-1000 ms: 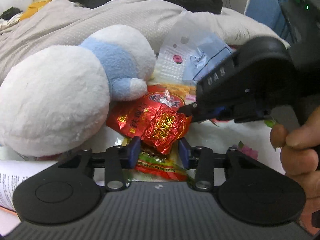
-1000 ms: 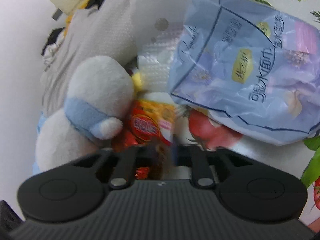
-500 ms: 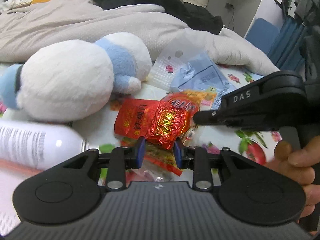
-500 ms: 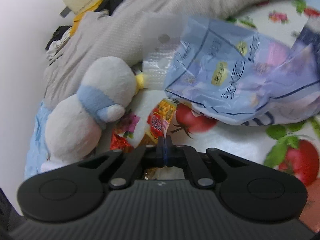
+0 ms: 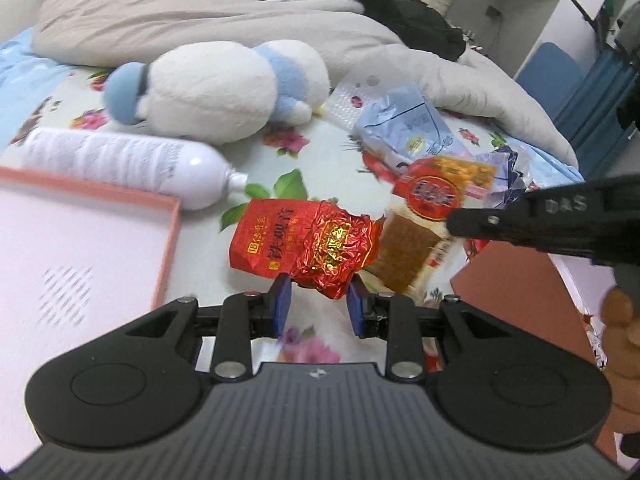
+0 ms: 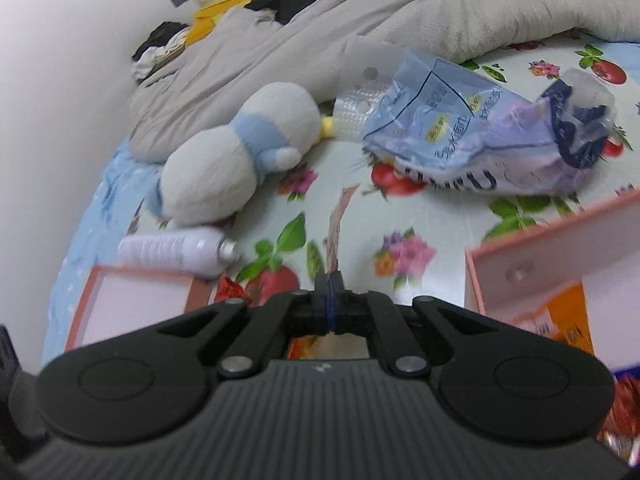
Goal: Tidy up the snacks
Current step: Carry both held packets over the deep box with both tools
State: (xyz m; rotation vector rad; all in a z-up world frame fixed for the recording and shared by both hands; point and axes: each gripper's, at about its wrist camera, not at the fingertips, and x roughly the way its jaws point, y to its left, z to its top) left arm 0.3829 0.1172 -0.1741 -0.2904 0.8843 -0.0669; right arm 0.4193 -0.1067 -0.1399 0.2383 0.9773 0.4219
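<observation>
Left wrist view: the left tool (image 5: 319,307) is closed partway on a crumpled red foil packet (image 5: 332,254), its blue pads gripping only the lower crumpled corner, and a second flat red packet (image 5: 266,240) rides against it, lifted clear of the flowered bedsheet (image 5: 320,168). Its jaws have just been closing, with the foil between them. Risk: the hold is narrow and the foil slippery, so a quick swing could shed either packet short of the pink box (image 5: 80,260) at lower left. The right tool (image 5: 452,224) crosses close by, holding an orange-labelled snack pack (image 5: 424,232) by its edge; the two loads hang near each other and could snag. Right wrist view: the right tool (image 6: 329,285) is fully shut on that thin pack (image 6: 338,220), seen edge-on and hanging loose. Risk: a floppy pack pinched at one edge may twist or catch the rim of the second pink box (image 6: 560,240) at right. The white bottle (image 6: 176,252) lies close to the left box (image 6: 140,300) and could be knocked.
</observation>
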